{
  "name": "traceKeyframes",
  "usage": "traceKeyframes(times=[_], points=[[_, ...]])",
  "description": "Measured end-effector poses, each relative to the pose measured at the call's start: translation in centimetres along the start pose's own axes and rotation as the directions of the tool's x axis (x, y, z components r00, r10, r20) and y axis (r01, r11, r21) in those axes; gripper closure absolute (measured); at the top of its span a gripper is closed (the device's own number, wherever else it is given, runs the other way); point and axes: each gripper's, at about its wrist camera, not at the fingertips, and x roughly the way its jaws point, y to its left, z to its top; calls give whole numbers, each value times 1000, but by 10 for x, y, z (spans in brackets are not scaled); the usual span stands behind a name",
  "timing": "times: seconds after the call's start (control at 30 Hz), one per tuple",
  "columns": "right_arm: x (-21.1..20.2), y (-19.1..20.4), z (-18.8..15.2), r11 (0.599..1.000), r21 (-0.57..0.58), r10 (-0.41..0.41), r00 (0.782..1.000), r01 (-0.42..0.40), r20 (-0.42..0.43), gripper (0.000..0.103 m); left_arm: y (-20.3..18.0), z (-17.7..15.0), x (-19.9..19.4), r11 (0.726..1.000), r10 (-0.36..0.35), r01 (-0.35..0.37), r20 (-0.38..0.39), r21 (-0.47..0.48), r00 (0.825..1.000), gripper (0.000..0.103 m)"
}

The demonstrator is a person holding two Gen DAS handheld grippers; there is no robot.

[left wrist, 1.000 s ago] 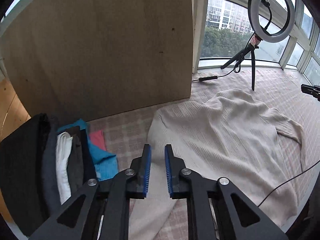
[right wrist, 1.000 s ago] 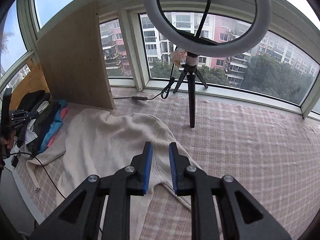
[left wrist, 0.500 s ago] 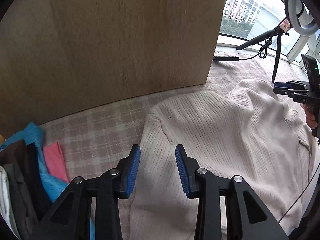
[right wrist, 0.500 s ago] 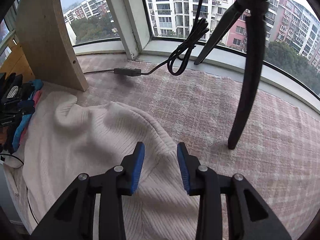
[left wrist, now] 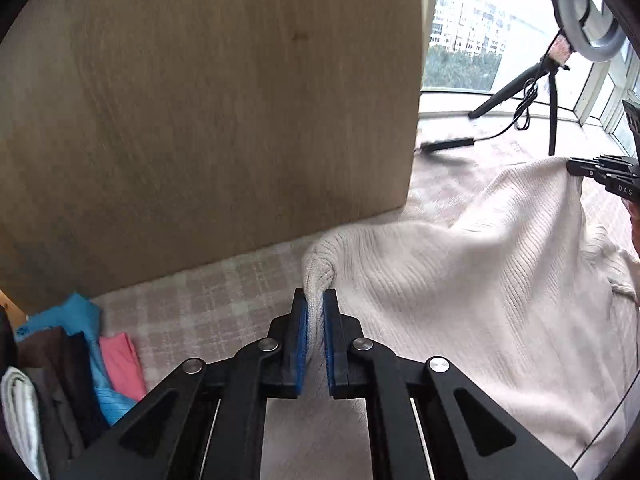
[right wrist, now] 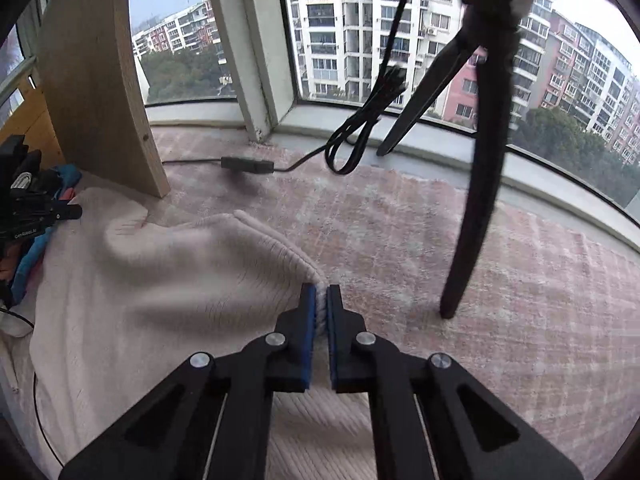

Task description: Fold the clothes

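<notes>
Sweater [left wrist: 460, 292], cream ribbed knit, lies spread on the checked blanket [right wrist: 460, 248], not yet folded. Left gripper [left wrist: 315, 312] and right gripper [right wrist: 321, 304] each pinch an edge between closing jaws; every fold remains ahead.

Ring light [left wrist: 582, 12] cut off; folded clothes pile [left wrist: 60, 380] partly out of frame

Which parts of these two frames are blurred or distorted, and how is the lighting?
Left wrist view: soft daylight, fisheye bending the wooden panel; the cream sweater smears near its raised fold, the window blown out. Right wrist view: the tripod leg and checked mat are motion-blurred, the buildings outside sharp; no hard shadows.
</notes>
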Motion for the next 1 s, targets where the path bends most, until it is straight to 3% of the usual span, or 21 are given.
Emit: traceKeyframes(times=[0.07, 0.13, 0.27, 0.33, 0.43, 0.63, 0.73, 0.83, 0.93, 1.0], points=[[-29, -11, 2, 997, 10, -77, 994, 76, 79, 98, -8, 7, -16, 1000, 19, -21, 62, 18, 998, 97], [-39, -17, 4, 987, 4, -162, 979, 163, 121, 98, -13, 12, -11, 999, 39, -42, 76, 35, 996, 97], [-7, -27, 4, 983, 5, -184, 982, 184, 36, 98, -5, 11, 39, 994, 112, -113, -43, -6, 993, 96], [13, -22, 4, 980, -39, -197, 980, 196, -18, 97, -3, 8, 56, 995, 100, -102, -106, -15, 989, 92], [17, -19, 5, 968, -57, -248, 968, 245, -43, 93, -5, 9, 40, 992, 129, -130, -84, 0, 988, 91], [-58, -49, 3, 992, 124, -23, 999, 17, 41, 92, 3, -5, -63, 996, 90, -90, 22, -14, 996, 91], [-115, -60, -11, 980, 176, 77, 993, -91, 89, 92, 8, -37, -128, 998, 59, -58, 68, -19, 996, 90], [-183, -67, -35, 972, 191, 112, 984, -138, 142, 91, 23, -76, -182, 998, 57, -57, 71, -11, 996, 88], [-242, -71, -64, 952, 232, 156, 969, -199, 189, 84, 18, -121, -225, 998, 2, 0, 22, -67, 1000, 83], [-271, -70, -91, 944, 259, 158, 968, -206, 197, 79, -5, -159, -241, 997, -15, 15, -4, -76, 1000, 82]])
